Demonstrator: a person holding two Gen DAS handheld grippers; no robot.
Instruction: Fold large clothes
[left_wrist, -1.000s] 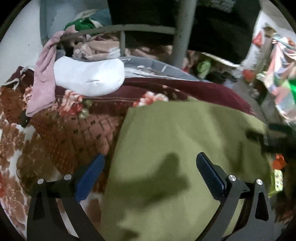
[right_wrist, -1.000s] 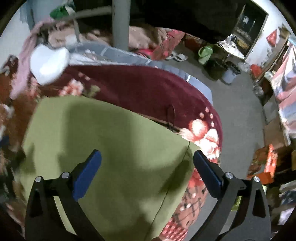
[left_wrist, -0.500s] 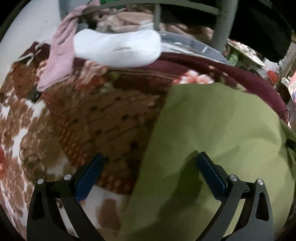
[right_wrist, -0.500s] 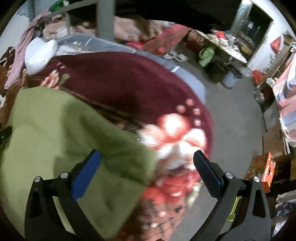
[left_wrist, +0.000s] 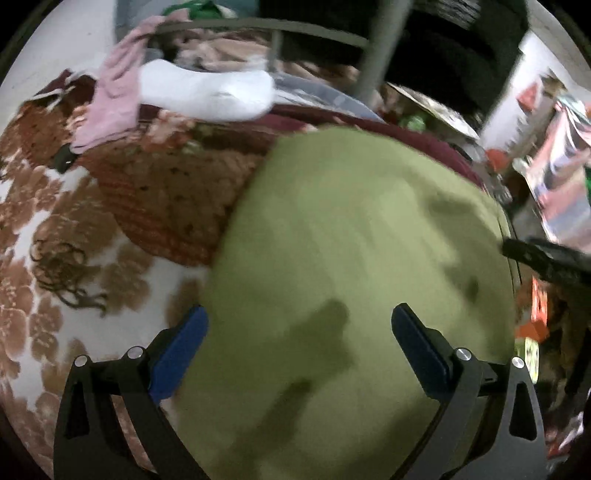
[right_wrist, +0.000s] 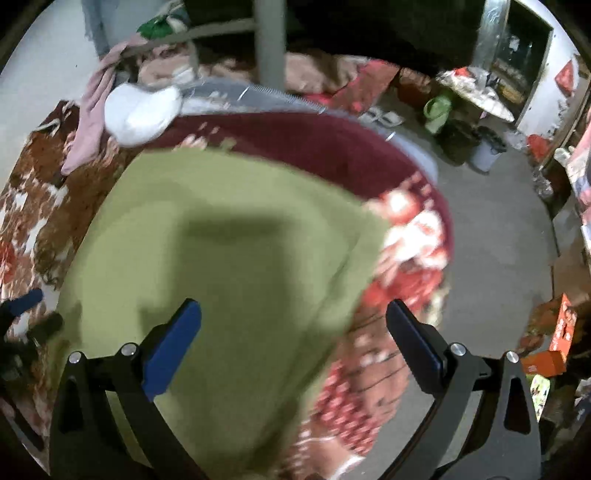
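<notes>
Left wrist view: the left gripper (left_wrist: 299, 332) has its fingers spread wide apart, holding nothing. An olive-green cloth (left_wrist: 351, 258) lies spread flat on the bed, on top of a floral blanket (left_wrist: 66, 266), and fills the space between and ahead of the fingers. The cloth's left edge passes just beside the left finger; its surface is blurred. Beyond the cloth's far edge lies a maroon blanket (left_wrist: 424, 136), and past that a white pillow (left_wrist: 207, 92) with a pink garment (left_wrist: 114, 96) touching its left end. A grey metal post (left_wrist: 376, 48) stands behind the pillow.

Right wrist view: the right gripper (right_wrist: 293, 325) is likewise spread apart and empty. The cloth (right_wrist: 221, 258) lies under its left finger; the cloth's right edge runs between the two fingers, and the right finger hangs over the maroon blanket (right_wrist: 314, 147) beside it. The pillow (right_wrist: 142, 110) sits beyond the cloth's far left corner. To the cloth's right, past the bed edge, is bare floor (right_wrist: 491, 240).
</notes>
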